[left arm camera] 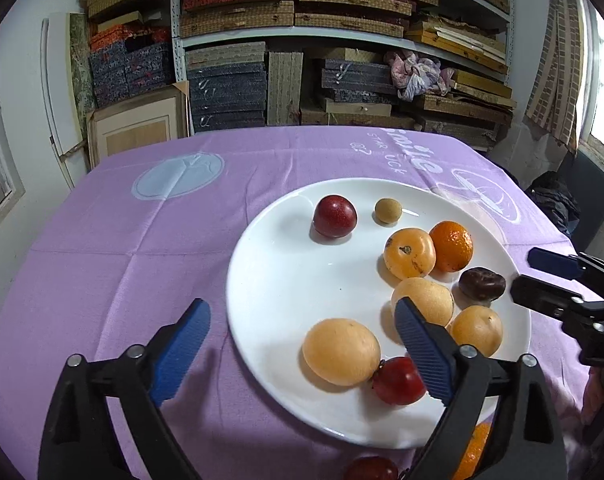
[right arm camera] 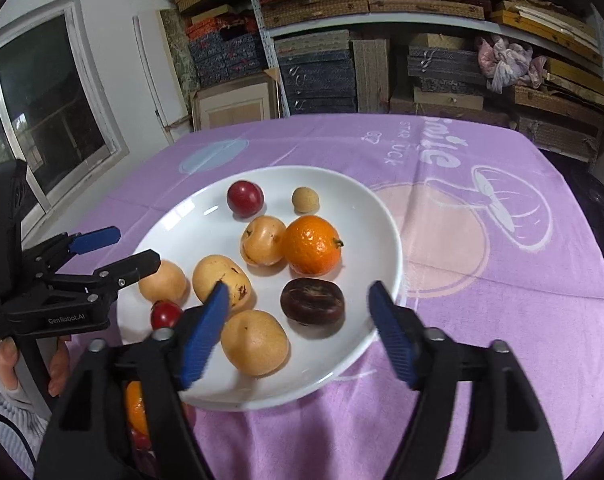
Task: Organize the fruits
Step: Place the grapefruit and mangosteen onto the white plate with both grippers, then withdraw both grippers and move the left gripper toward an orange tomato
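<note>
A white plate (left arm camera: pixel 286 280) on the purple cloth holds several fruits: a dark red plum (left arm camera: pixel 335 216), a small longan (left arm camera: pixel 387 211), an orange (left arm camera: pixel 452 246), yellow loquats (left arm camera: pixel 341 351), a small red fruit (left arm camera: pixel 398 380) and a brown chestnut (left arm camera: pixel 482 284). My left gripper (left arm camera: pixel 302 336) is open and empty over the plate's near left. My right gripper (right arm camera: pixel 298 312) is open and empty, with the chestnut (right arm camera: pixel 312 306) between its fingers. Each gripper shows in the other's view, the right (left arm camera: pixel 522 276) and the left (right arm camera: pixel 134 248).
An orange (left arm camera: pixel 472 452) and a red fruit (left arm camera: pixel 372 469) lie on the cloth in front of the plate, partly hidden by my grippers. Shelves of stacked boxes (left arm camera: pixel 342 40) stand behind the table. The purple tablecloth (left arm camera: pixel 122 260) stretches left of the plate.
</note>
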`<control>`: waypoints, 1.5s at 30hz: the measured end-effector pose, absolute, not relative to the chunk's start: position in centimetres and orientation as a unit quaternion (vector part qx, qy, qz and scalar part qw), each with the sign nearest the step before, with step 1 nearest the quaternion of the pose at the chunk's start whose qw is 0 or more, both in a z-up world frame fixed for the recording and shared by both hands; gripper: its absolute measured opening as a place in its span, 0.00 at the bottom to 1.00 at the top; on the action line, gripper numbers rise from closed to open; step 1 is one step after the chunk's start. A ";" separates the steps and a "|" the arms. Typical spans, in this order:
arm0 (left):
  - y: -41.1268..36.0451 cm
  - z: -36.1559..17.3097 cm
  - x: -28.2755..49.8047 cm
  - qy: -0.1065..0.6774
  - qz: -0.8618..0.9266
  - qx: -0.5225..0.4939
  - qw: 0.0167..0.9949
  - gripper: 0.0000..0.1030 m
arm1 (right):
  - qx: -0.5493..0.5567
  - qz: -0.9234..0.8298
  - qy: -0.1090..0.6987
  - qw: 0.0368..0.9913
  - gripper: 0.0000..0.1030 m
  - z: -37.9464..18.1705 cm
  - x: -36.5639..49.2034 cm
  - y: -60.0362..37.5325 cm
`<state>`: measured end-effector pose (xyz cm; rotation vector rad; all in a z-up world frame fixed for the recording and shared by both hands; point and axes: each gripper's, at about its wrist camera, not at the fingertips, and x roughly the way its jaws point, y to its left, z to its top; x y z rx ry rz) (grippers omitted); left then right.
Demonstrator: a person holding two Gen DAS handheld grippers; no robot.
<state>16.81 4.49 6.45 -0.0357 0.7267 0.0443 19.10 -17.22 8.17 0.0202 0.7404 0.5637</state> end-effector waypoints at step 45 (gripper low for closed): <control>5.9 0.7 2.3 0.451 0.016 -0.003 0.892 0.97 | 0.119 0.282 0.393 0.867 0.96 5.7 8.3 -24.0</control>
